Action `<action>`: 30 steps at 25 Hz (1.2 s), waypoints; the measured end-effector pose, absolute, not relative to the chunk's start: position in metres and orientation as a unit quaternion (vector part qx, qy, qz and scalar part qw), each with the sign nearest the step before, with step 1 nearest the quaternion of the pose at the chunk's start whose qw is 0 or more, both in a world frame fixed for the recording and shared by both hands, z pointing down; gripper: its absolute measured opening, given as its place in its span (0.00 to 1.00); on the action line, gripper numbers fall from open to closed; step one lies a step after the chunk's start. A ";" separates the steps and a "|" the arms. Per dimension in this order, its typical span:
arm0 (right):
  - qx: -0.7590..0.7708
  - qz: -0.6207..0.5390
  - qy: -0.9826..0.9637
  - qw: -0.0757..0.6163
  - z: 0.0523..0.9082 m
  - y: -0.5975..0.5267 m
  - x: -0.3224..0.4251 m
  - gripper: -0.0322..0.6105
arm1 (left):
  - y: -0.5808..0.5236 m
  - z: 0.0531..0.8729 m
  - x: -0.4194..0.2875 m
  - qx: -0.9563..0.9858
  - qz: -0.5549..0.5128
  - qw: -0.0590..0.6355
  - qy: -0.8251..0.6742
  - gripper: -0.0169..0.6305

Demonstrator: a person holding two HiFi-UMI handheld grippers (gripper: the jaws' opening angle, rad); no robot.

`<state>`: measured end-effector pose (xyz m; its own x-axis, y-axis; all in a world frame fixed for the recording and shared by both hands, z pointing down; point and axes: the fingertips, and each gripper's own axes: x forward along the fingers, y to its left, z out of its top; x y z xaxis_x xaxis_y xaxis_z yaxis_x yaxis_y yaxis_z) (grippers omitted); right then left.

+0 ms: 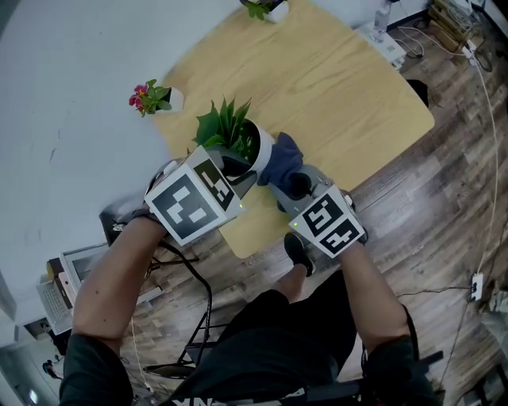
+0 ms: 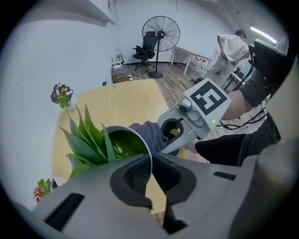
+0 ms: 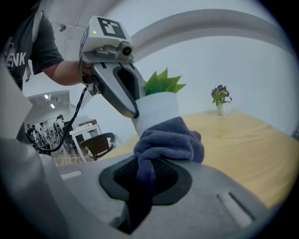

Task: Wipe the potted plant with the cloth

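Note:
The potted plant [image 1: 228,127] has green leaves in a white pot [image 1: 260,147] and stands near the wooden table's [image 1: 333,87] front edge. My left gripper [image 1: 240,170] comes down from above and is shut on the pot's rim [image 2: 140,140], which runs between its pads. In the left gripper view, the leaves [image 2: 86,140] rise to the left of the jaws. My right gripper [image 1: 287,182] is shut on a dark blue cloth [image 1: 282,157], and the bunched cloth [image 3: 170,139] presses against the pot's side [image 3: 159,109], just under the left gripper [image 3: 117,81].
A small pot of pink flowers [image 1: 151,97] stands at the table's left edge, and another plant [image 1: 262,8] at its far end. A purple flower vase [image 3: 220,99] sits farther back. A power strip [image 1: 382,44] lies on the wood floor. A fan [image 2: 161,35] and a person [image 2: 231,46] are far off.

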<state>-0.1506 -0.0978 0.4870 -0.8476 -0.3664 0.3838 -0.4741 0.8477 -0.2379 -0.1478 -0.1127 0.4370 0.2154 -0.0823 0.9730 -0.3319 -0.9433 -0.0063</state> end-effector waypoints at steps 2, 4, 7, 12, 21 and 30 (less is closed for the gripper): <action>0.216 0.172 -0.945 0.174 0.496 -0.098 -0.151 0.14 | -0.111 0.436 -0.150 0.774 0.609 0.107 -0.136 0.04; 0.214 0.173 -0.945 0.179 0.498 -0.099 -0.151 0.14 | -0.110 0.435 -0.153 0.774 0.608 0.108 -0.137 0.04; 0.217 0.175 -0.940 0.196 0.502 -0.101 -0.151 0.14 | -0.108 0.427 -0.159 0.777 0.604 0.112 -0.139 0.04; 0.229 0.186 -0.931 0.217 0.506 -0.102 -0.138 0.14 | -0.100 0.423 -0.169 0.774 0.614 0.076 -0.130 0.04; 0.247 0.195 -0.931 0.186 0.454 -0.096 -0.111 0.14 | -0.074 0.474 -0.177 0.742 0.663 -0.020 -0.101 0.04; 0.270 0.179 -0.935 0.143 0.379 -0.104 -0.079 0.14 | -0.078 0.490 -0.160 0.723 0.676 -0.114 -0.084 0.05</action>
